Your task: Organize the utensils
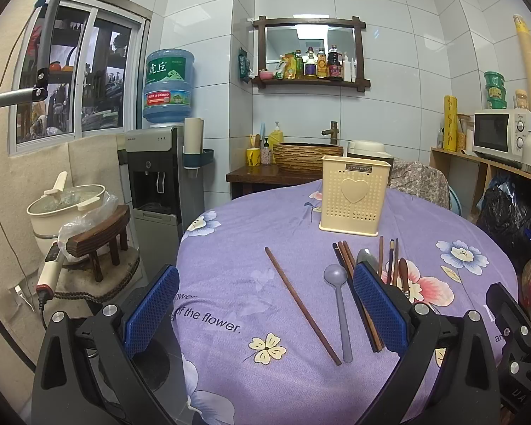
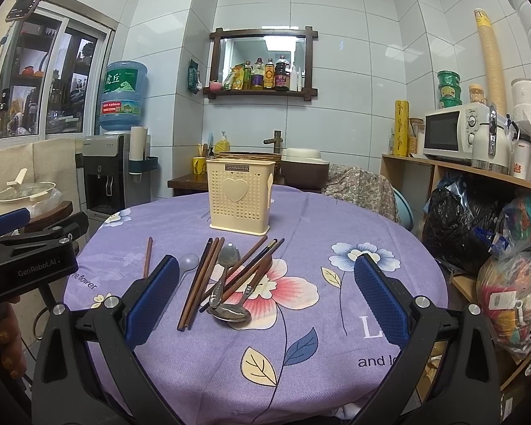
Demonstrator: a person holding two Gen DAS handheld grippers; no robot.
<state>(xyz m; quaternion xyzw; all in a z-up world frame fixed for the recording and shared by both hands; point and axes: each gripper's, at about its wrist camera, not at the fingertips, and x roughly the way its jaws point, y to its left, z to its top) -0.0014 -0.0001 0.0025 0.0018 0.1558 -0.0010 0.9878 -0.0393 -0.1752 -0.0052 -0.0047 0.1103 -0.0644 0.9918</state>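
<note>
A cream perforated utensil holder stands upright at the far side of the purple round table. In front of it lie brown chopsticks, metal spoons and a lilac plastic spoon. One chopstick lies apart on the left. My left gripper is open and empty above the near table edge, over the lone chopstick and lilac spoon. My right gripper is open and empty above the utensil pile.
A water dispenser and a pot stand left of the table. A wooden counter with a basin is behind it. A shelf with a microwave and bags stands at the right.
</note>
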